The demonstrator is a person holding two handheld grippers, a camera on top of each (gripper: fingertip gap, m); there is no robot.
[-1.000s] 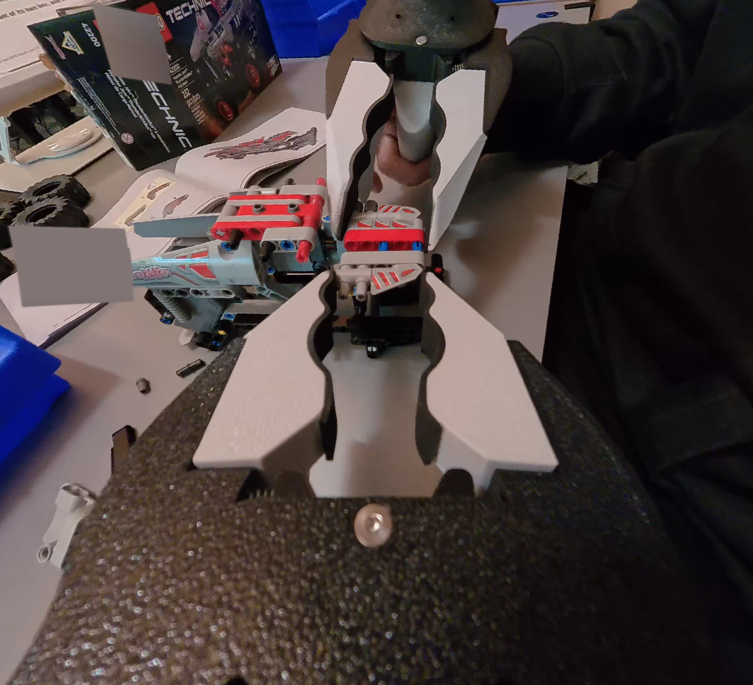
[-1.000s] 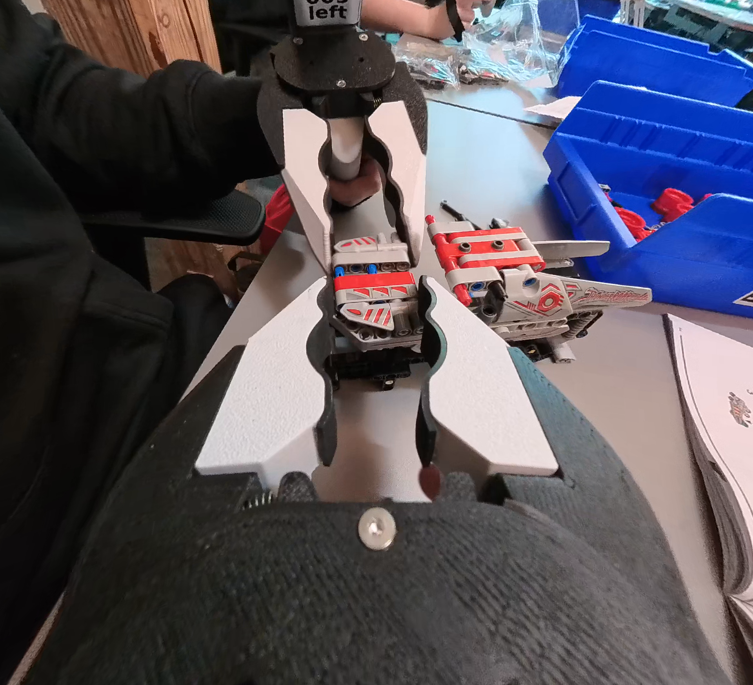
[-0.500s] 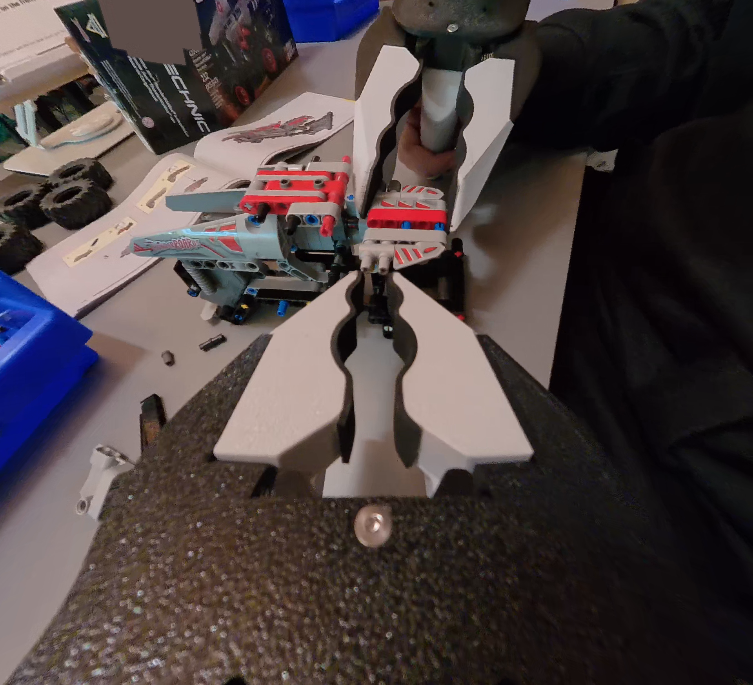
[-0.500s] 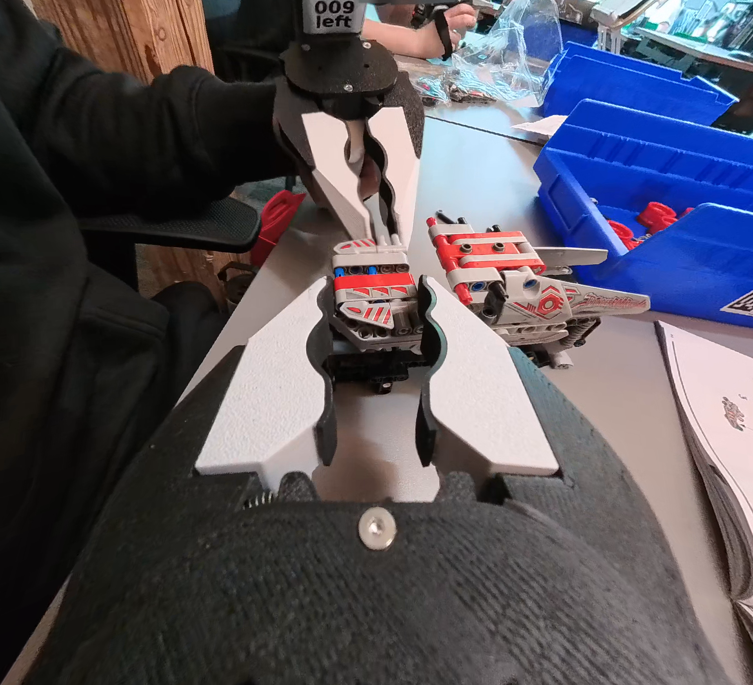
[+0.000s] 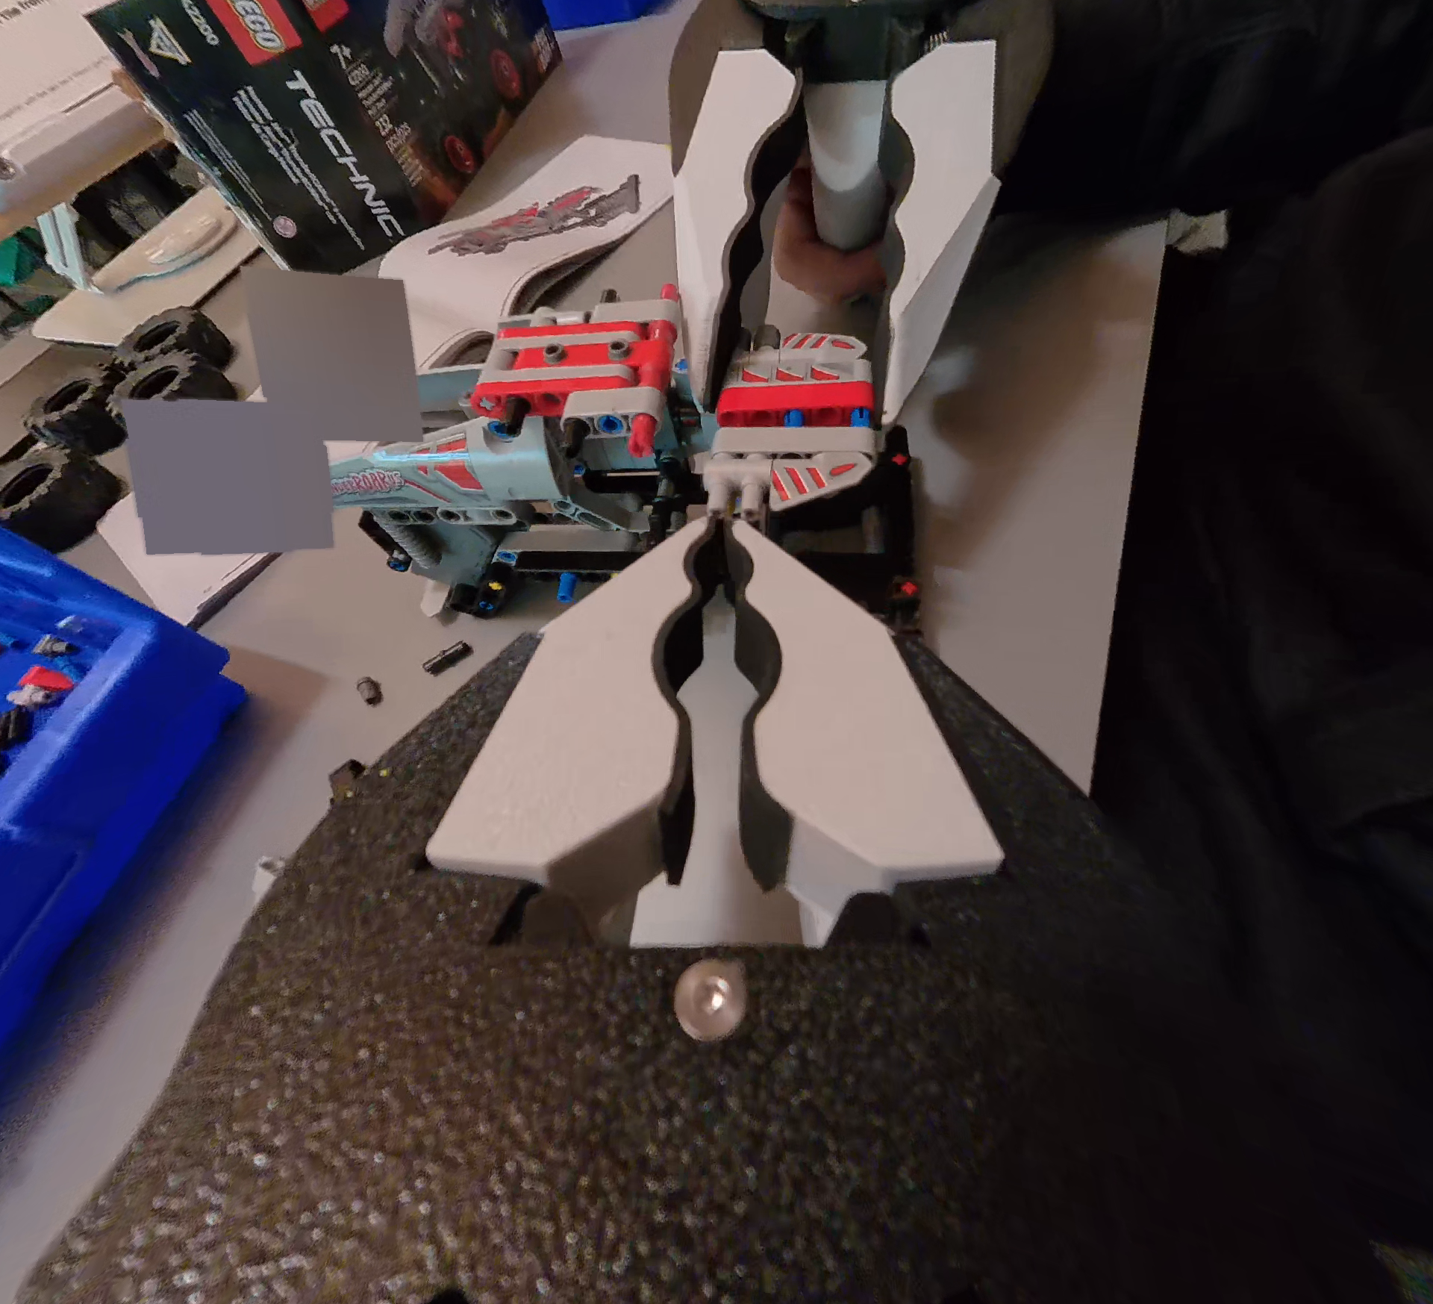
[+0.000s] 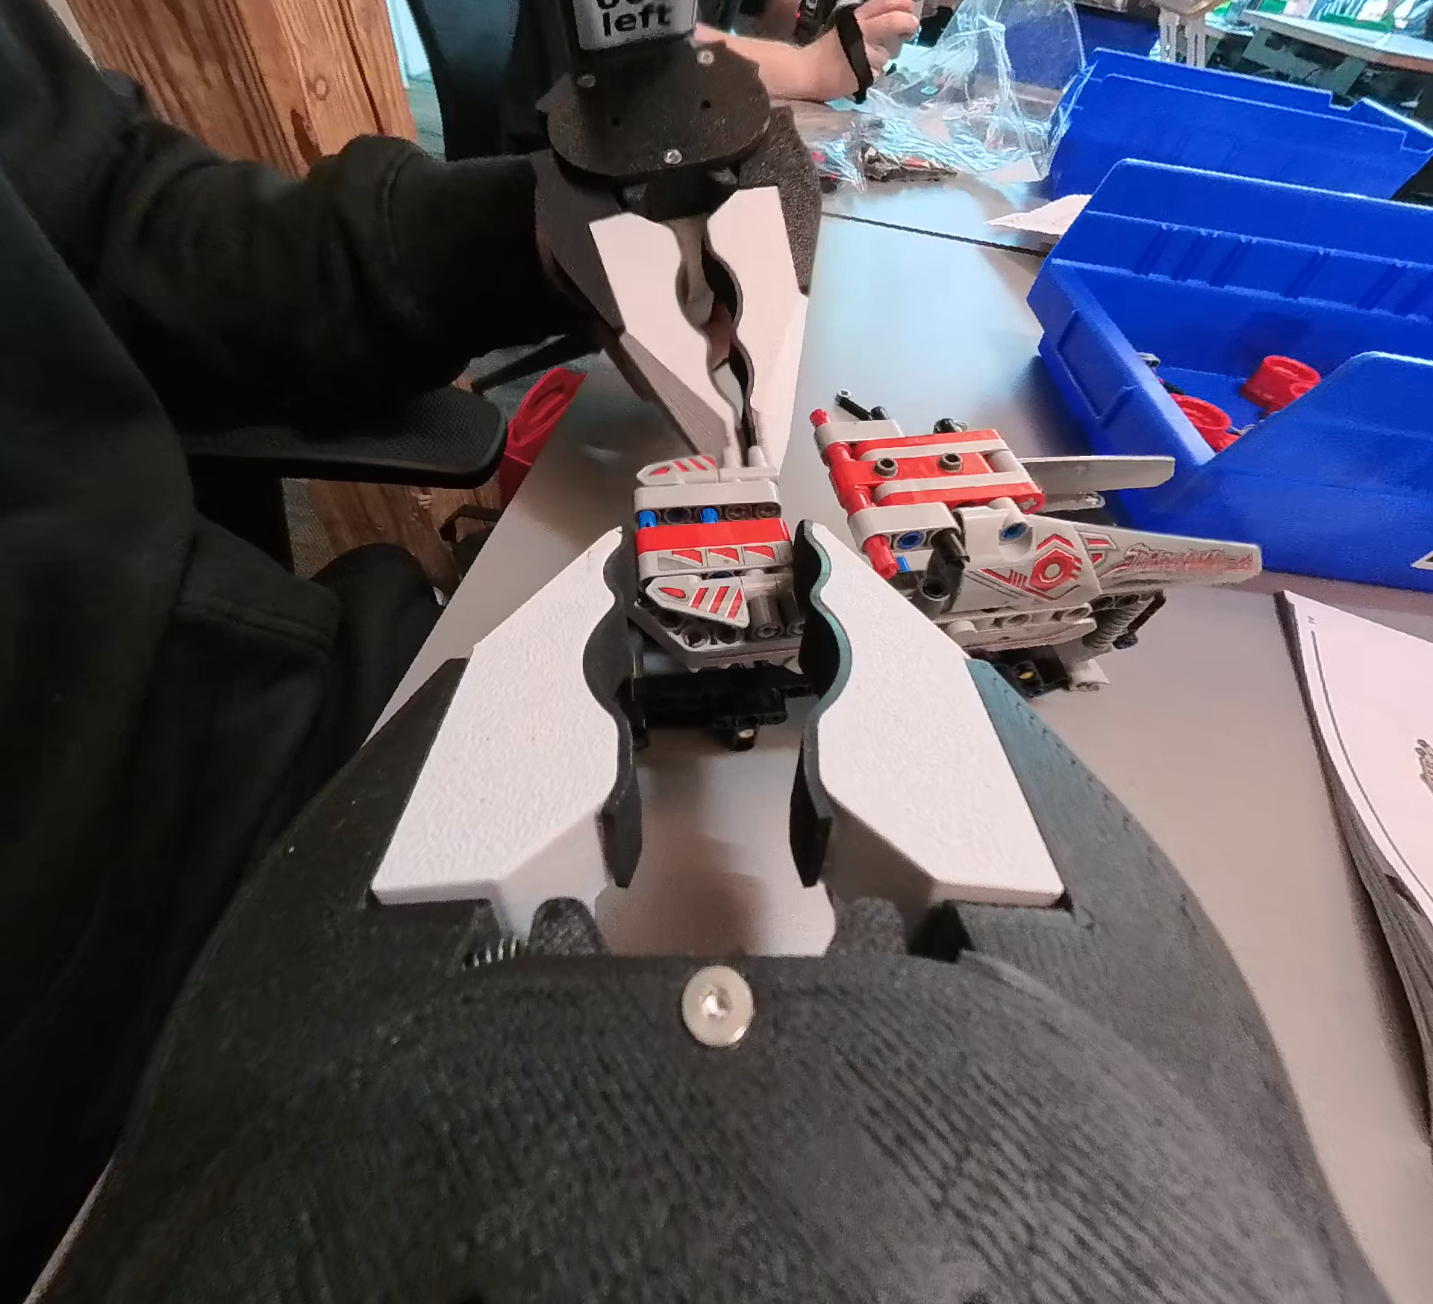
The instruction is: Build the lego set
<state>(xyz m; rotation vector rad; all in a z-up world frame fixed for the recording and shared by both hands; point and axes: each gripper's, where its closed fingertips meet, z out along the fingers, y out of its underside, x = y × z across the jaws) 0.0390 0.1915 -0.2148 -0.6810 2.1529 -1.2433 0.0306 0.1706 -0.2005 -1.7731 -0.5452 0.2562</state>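
Left wrist view shows the left gripper point(image 5: 725, 530) pinched nearly closed on the twin grey pegs point(image 5: 735, 491) that stick out of the grey-and-red panel block point(image 5: 791, 425) at the near end of the toy truck point(image 5: 589, 445). Whether the tips truly clamp those pegs or only touch them cannot be told. The block lies dead ahead at twelve o'clock, touching the tips, while the truck's long axis runs crosswise, its pointed nose toward nine o'clock. Right wrist view shows the right gripper point(image 6: 713, 569) spread open with one finger on each side of the same block, whose red band lies between them; the pads look close to the block's sides, but contact is unclear. Both tools meet the block from opposite ends, so neither is clearly nearer, and a push along that shared line is, by my judgement, what would seat the block on the black frame point(image 6: 709, 701) below. From the left tool, small black pins point(image 5: 446, 658) lie loose on the table at ten o'clock, a blue bin point(image 5: 93, 716) at nine, the set's box point(image 5: 333, 72) and open booklet point(image 5: 543, 235) at eleven, and black tyres point(image 5: 116, 398) at ten. Nothing stands between tips and block.
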